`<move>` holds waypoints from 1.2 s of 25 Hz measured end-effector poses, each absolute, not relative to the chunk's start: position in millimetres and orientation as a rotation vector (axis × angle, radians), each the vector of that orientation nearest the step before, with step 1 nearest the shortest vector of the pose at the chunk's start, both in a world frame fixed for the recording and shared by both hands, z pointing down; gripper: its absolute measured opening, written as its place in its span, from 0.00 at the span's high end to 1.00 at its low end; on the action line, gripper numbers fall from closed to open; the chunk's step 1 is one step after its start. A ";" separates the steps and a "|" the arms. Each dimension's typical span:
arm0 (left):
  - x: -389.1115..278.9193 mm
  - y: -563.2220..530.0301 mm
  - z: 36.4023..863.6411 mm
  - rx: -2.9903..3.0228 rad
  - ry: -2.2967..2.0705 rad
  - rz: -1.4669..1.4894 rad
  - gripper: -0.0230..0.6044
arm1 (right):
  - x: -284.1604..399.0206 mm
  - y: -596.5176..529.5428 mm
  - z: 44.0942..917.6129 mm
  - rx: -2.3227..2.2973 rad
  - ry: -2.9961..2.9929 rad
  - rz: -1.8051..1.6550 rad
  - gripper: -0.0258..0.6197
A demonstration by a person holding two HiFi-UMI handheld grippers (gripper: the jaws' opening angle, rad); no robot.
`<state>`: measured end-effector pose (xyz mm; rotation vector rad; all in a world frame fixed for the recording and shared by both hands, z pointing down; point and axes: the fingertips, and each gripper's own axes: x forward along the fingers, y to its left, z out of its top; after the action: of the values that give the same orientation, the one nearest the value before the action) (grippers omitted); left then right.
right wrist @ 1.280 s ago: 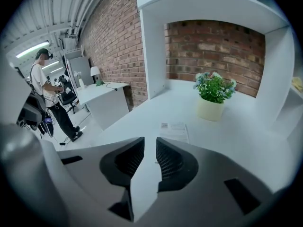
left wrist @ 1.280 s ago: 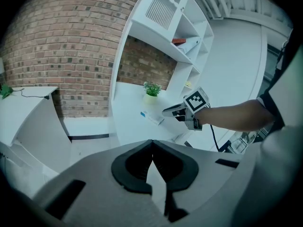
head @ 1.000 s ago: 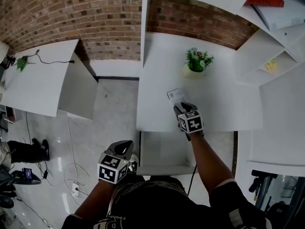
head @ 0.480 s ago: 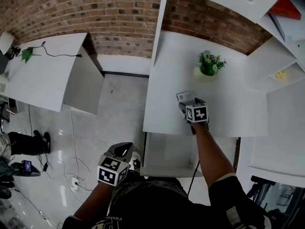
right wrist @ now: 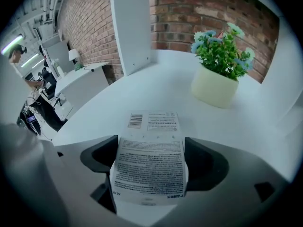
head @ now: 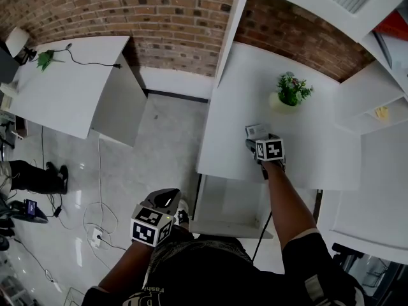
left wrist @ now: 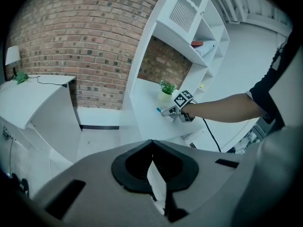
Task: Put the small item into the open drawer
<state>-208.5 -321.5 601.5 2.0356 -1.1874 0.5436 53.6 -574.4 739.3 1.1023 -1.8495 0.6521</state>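
Small box [right wrist: 150, 167]: rectangular carton, white, matte card, faces covered in fine black print, 1 barcode on its far end. Location: on the white desk [head: 306, 155], near the front edge, between the jaws of the right gripper [head: 257, 141]. The 2 black pads press against its 2 long sides and hold it; the printed top face is up and the far end projects beyond the jaws.

Right gripper: grey moulded body, marker cube on top, arm stretched forward over the desk.

Left gripper [head: 167, 199]: same make, held low beside the person's body above the glossy pale floor [head: 159, 145]. Jaws drawn together, meeting at the tips, nothing between them.

Drawer [head: 224, 204]: white, flat-bottomed, pulled open under the desk front, just below the right gripper.

Potted plant [right wrist: 220, 65]: green leaves with small pale blue and pink blooms, in a smooth cream round pot, on the desk behind the box, well apart from it.

Brick wall [head: 127, 11]: rough red-brown bricks, pale mortar, behind the desk.
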 end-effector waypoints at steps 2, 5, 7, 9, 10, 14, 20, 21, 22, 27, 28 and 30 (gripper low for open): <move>-209.4 -319.5 600.4 2.033 -1.195 0.536 0.94 | 53.4 -573.4 741.2 1.087 -1.842 0.671 0.32; -208.9 -319.4 595.4 2.039 -1.211 0.522 0.94 | 51.7 -572.9 742.6 1.049 -1.825 0.684 0.32; -207.1 -317.9 591.7 2.047 -1.217 0.521 0.94 | 52.9 -571.0 741.2 1.041 -1.814 0.697 0.32; -204.5 -316.4 588.1 2.054 -1.223 0.519 0.94 | 55.3 -569.4 736.6 1.045 -1.816 0.699 0.32; -203.1 -315.8 586.6 2.057 -1.226 0.517 0.94 | 56.5 -568.2 733.7 1.044 -1.819 0.693 0.32; -196.6 -314.9 580.4 2.072 -1.240 0.504 0.94 | 58.5 -560.1 720.1 1.033 -1.844 0.684 0.32; -173.3 -316.6 576.0 2.102 -1.244 0.526 0.94 | 60.8 -539.5 688.4 1.021 -1.944 0.658 0.32; -167.9 -315.5 574.4 2.108 -1.239 0.528 0.94 | 60.5 -533.2 682.7 1.013 -1.963 0.649 0.32; -162.4 -314.2 572.7 2.114 -1.232 0.532 0.94 | 60.1 -526.2 677.5 1.004 -1.981 0.642 0.31; -135.1 -307.6 567.0 2.146 -1.211 0.543 0.94 | 67.1 -489.4 660.3 0.958 -2.038 0.614 0.32; -129.9 -305.0 566.5 2.148 -1.210 0.543 0.94 | 69.3 -481.5 657.7 0.949 -2.049 0.611 0.32; -120.4 -299.5 565.3 2.150 -1.211 0.542 0.94 | 74.0 -466.9 649.8 0.937 -2.071 0.598 0.32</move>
<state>-120.4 -299.5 565.3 2.1498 -1.2106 0.5420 74.0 -466.9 649.8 0.9367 -2.0714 0.5979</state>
